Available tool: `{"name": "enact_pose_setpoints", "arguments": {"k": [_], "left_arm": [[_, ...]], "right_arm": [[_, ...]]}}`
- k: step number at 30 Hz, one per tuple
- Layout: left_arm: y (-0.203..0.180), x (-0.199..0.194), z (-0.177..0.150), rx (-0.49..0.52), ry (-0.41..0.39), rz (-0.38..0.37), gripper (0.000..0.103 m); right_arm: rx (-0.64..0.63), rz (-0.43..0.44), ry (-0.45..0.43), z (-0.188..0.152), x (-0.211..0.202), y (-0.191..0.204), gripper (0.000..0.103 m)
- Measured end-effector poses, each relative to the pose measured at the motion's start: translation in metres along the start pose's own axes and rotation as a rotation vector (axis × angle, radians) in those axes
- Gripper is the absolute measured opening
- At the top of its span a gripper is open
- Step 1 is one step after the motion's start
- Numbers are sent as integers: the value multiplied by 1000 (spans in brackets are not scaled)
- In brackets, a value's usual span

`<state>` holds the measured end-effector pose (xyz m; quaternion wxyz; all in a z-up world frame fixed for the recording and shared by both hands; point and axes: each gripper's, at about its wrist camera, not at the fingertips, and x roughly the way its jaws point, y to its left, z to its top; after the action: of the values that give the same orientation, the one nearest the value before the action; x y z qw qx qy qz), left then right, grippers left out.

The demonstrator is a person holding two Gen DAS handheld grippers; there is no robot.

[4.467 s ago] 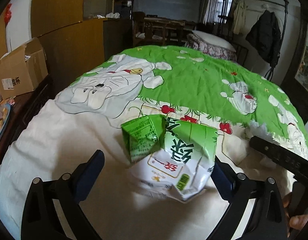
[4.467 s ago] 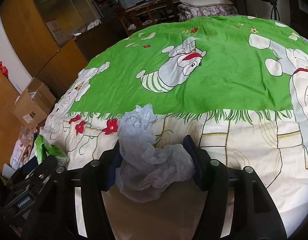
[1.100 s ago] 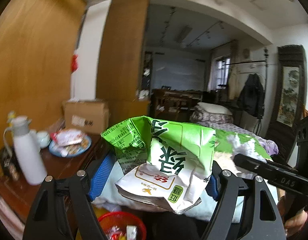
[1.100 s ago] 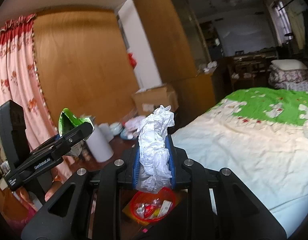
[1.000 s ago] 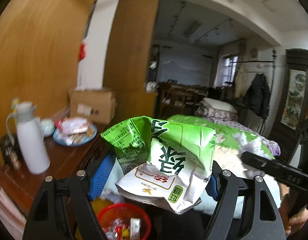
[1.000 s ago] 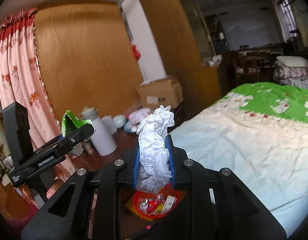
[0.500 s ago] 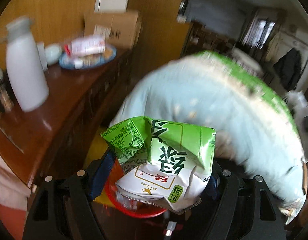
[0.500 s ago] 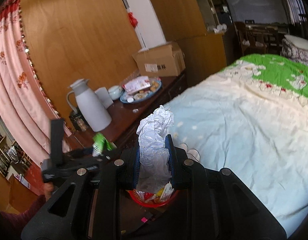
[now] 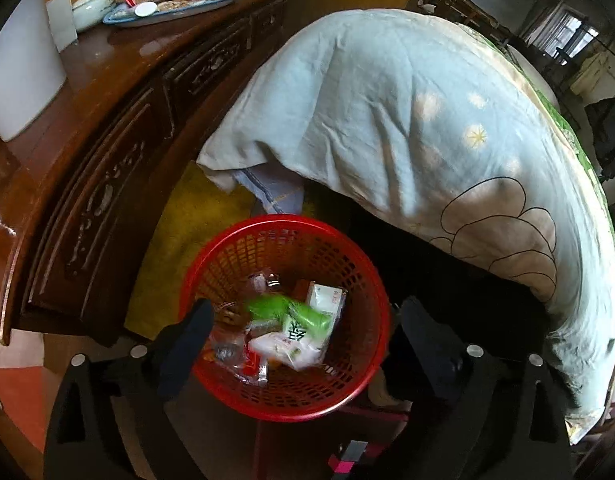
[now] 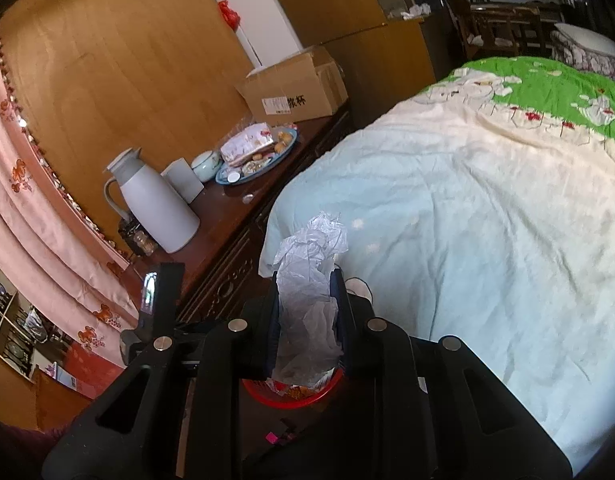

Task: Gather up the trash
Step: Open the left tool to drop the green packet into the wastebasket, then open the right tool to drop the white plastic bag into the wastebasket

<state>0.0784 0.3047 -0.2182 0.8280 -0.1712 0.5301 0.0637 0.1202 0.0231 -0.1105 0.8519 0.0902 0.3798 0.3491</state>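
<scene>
In the left wrist view my left gripper (image 9: 303, 328) points down over a red mesh basket (image 9: 227, 252) on the floor, and its jaws are opening with nothing pressed between them. The green and white snack bag (image 9: 295, 328) lies blurred among other wrappers inside the basket, below the fingers. In the right wrist view my right gripper (image 10: 305, 284) is shut on a crumpled white tissue (image 10: 307, 280) that sticks up between its blue pads. The red basket's rim (image 10: 327, 390) shows just below that gripper. The left gripper's body (image 10: 159, 300) is at the lower left there.
A dark carved wooden cabinet (image 9: 99, 152) stands left of the basket, bearing a white thermos (image 10: 155, 204), cups, a blue plate of snacks (image 10: 259, 152) and a cardboard box (image 10: 295, 88). The bed with its pale blue and green quilt (image 9: 427, 120) overhangs the basket's right side.
My left gripper dropped and tilted down over the basket, its jaws spread, and the green bag fell out into the basket. My right gripper sank towards the basket with the tissue still held.
</scene>
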Motion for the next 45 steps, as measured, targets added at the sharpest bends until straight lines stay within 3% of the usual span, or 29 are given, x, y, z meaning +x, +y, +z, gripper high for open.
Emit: {"name": "enact_pose_setpoints", "arguments": {"k": [5, 10, 16, 20, 29, 45], "left_arm": [[3, -28, -1, -2, -57, 49, 93], [22, -91, -17, -63, -191, 127, 94], [43, -135, -33, -166, -270, 85, 97], [42, -130, -33, -159, -277, 119, 97], [59, -91, -33, -155, -211, 206, 97], [110, -24, -39, -248, -65, 247, 97]], "right_arm": [[-18, 14, 21, -4, 4, 7, 24], [-66, 58, 45, 1, 11, 29, 25], [-143, 107, 127, -2, 44, 64, 27], [-162, 118, 214, -11, 77, 77, 27], [-202, 73, 356, -31, 146, 81, 27], [-271, 15, 528, -62, 227, 86, 27]]}}
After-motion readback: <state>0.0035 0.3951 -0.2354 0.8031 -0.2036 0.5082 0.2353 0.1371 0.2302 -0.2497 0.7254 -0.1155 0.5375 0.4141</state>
